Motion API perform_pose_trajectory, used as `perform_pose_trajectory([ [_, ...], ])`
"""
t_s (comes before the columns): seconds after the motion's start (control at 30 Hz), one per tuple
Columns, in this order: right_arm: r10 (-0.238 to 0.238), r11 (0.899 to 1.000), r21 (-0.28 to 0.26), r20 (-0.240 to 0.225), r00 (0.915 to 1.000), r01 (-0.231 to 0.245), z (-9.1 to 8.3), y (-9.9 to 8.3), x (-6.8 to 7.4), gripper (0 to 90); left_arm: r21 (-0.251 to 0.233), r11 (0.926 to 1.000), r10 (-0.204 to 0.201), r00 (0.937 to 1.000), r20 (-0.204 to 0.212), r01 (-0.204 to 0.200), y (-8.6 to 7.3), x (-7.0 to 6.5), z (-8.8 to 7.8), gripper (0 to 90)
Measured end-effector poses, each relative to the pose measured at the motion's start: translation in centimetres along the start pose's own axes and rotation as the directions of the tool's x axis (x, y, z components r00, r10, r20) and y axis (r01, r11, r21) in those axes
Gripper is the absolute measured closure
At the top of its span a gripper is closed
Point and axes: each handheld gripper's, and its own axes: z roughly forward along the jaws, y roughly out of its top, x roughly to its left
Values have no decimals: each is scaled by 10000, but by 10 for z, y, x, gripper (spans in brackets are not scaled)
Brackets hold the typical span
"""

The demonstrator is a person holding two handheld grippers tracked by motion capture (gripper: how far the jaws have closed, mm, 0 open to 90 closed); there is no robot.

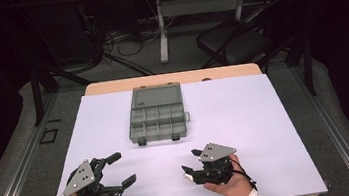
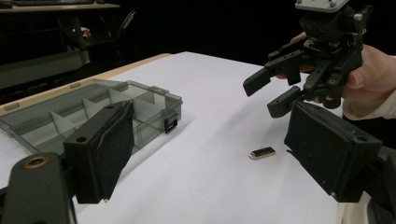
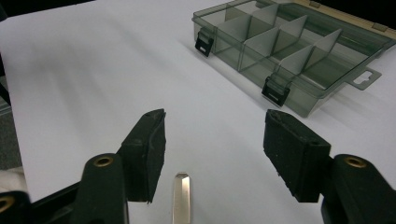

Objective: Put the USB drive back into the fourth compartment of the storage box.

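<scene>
A smoky clear organizer box (image 1: pixel 157 116) lies open at the table's middle, its divided compartments (image 3: pixel 280 46) looking empty and its lid folded back. A small silver metal piece (image 2: pixel 262 152) lies flat on the white table top, just in front of my right gripper (image 1: pixel 190 162) and below its jaws (image 3: pixel 180 198). My right gripper (image 3: pixel 215 128) is open, nothing between its fingers. My left gripper (image 1: pixel 122 169) rests at the near left, also open and empty, pointing right toward the right gripper (image 2: pixel 273 88). The box (image 2: pixel 93 116) is to its left.
The white sheet (image 1: pixel 245 114) covers most of the table and is bare around the box. A black chair (image 1: pixel 234 43) and another table's legs (image 1: pixel 161 29) stand beyond the far edge. The box's two black latches (image 3: pixel 275 91) face me.
</scene>
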Motion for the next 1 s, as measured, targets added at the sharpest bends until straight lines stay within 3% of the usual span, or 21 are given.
perform_pose_trajectory([
  [0.17,77,9998,181,-176,9998,-74,4,-3,3,427,75,10000,-3,10000,7,3,0,0,0,156],
  [0.33,-132,9995,296,-15,9999,132,6,-6,5,425,210,9998,7,10000,44,-8,0,0,1,156],
  [0.6,269,9977,625,-94,9996,-262,11,-13,5,434,248,9997,-32,10000,70,30,-1,1,1,156],
  [1.0,263,9963,826,-99,9996,-254,15,-18,7,438,281,9996,-57,10000,62,56,-1,1,2,156],
])
